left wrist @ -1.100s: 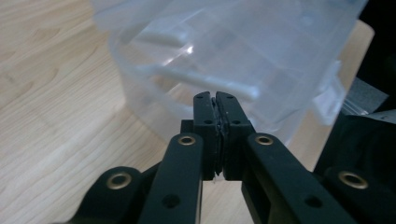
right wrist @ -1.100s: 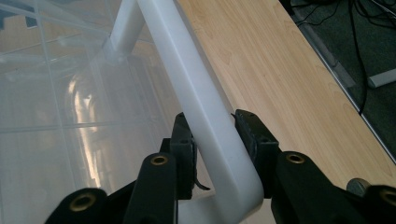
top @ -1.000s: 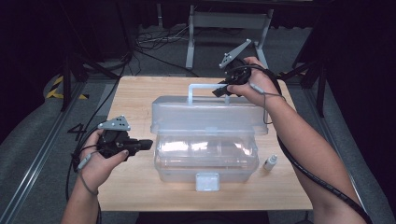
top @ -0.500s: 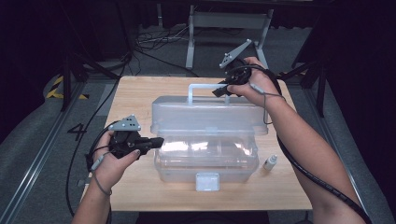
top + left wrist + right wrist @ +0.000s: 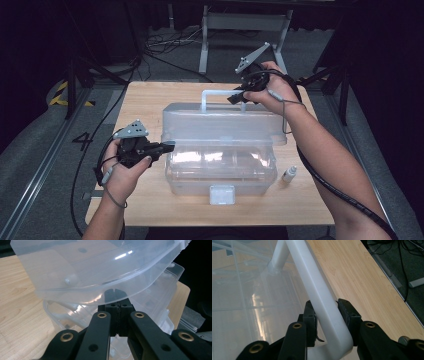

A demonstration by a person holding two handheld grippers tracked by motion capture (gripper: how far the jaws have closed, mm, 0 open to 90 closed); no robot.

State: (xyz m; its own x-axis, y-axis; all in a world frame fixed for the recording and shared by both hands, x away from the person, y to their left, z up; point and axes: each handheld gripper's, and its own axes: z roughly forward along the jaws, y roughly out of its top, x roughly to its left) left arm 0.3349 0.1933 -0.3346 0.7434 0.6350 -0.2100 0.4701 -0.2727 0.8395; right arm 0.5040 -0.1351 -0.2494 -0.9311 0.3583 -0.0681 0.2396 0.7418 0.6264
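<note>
A clear plastic box [image 5: 220, 172] stands mid-table with its lid [image 5: 220, 122] tilted up, hinged along the far side. My right gripper [image 5: 237, 96] is shut on the lid's white handle [image 5: 207, 97]. In the right gripper view both pads squeeze the handle [image 5: 317, 287] near its bend, with the gripper [image 5: 325, 308] around it. My left gripper [image 5: 169, 146] is shut with nothing in it, its tips at the left end of the box. In the left gripper view its joined tips [image 5: 115, 293] sit just under the rim of the lid [image 5: 95, 267].
A small white bottle [image 5: 288, 174] lies on the wooden table [image 5: 145, 100] right of the box. The box's white latch [image 5: 222, 194] faces the near edge. Dark floor, cables and a metal stand lie beyond the table.
The left gripper has shifted a little to the right and up, bringing its tips against the left end of the lid. The right gripper and the handle have stayed put.
</note>
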